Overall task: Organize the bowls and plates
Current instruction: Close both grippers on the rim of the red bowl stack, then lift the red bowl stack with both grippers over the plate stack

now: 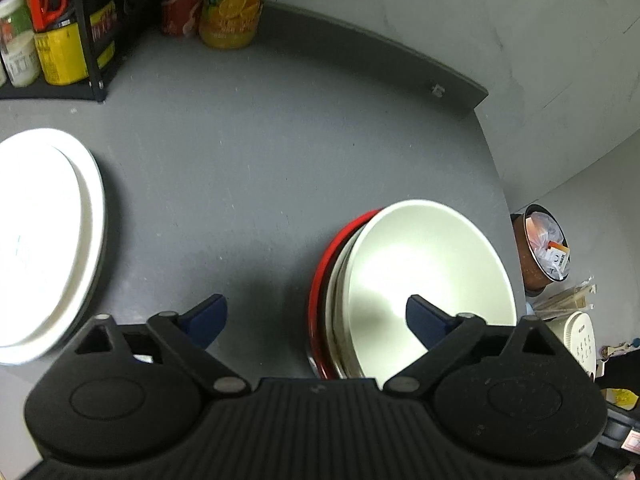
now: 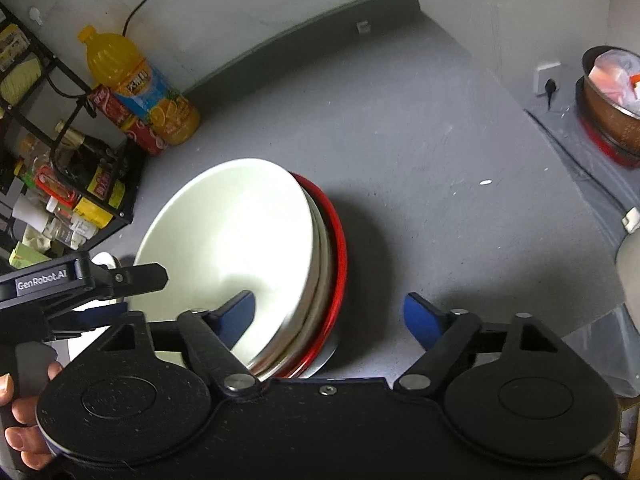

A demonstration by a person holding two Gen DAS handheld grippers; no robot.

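Your two wide, empty tools flank the stack of bowls (image 2: 232, 248) on the table (image 1: 248, 152): right tool (image 2: 328, 316) straddles its right rim, left tool (image 1: 316, 320) its left.

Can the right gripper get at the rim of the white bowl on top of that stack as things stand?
Probably yes. The right gripper is open with the white bowl's near right rim between its fingers, nothing lying in the way. The left gripper straddles the opposite rim, so the two could crowd each other.
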